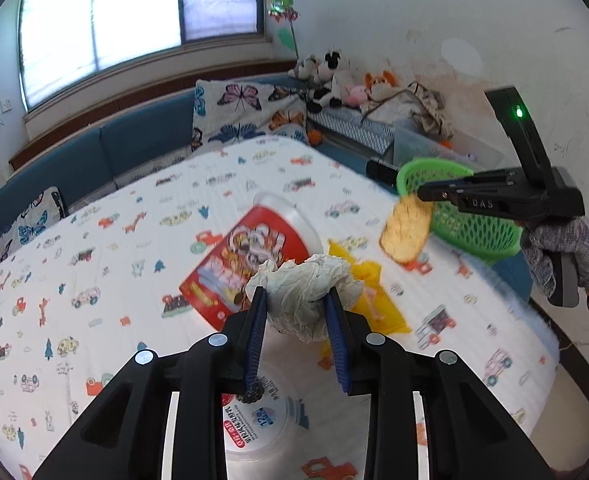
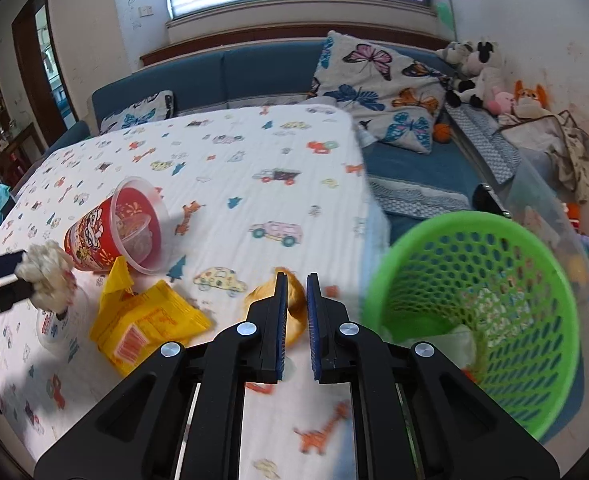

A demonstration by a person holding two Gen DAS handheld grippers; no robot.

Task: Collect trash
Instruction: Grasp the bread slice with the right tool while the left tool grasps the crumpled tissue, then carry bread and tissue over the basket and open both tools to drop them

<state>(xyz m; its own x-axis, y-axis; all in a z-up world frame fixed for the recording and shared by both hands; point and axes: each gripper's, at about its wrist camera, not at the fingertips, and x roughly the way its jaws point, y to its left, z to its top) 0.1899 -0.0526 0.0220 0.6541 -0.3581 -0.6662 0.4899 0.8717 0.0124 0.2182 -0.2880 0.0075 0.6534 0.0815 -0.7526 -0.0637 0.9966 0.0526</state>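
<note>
The crumpled paper ball [image 1: 308, 298] sits squeezed between the blue pads of the left gripper [image 1: 296, 300], jaws closed part-way around it and lifted above the bed; from the right wrist camera it shows at nine o'clock [image 2: 48, 276]. The right gripper [image 2: 294, 294] has its jaws drawn nearly together on a flat golden wrapper [image 1: 406, 230], which hangs from the fingertips just at the near rim of the green mesh basket [image 2: 490, 312], at about three o'clock of the paper ball. Some pale trash already lies in the basket's bottom.

Below the left gripper lie a red printed plastic cup [image 2: 116, 232] tipped on its side, mouth open toward the right, a yellow snack packet [image 2: 146, 324] beside it, and a round clear lid [image 1: 260, 420] directly under the jaws. All rest on a white sheet with cartoon cars [image 2: 254, 168]. Beyond are butterfly pillows [image 2: 382, 88], a blue sofa [image 2: 222, 72], plush toys [image 2: 482, 72] and a bright window [image 1: 106, 12].
</note>
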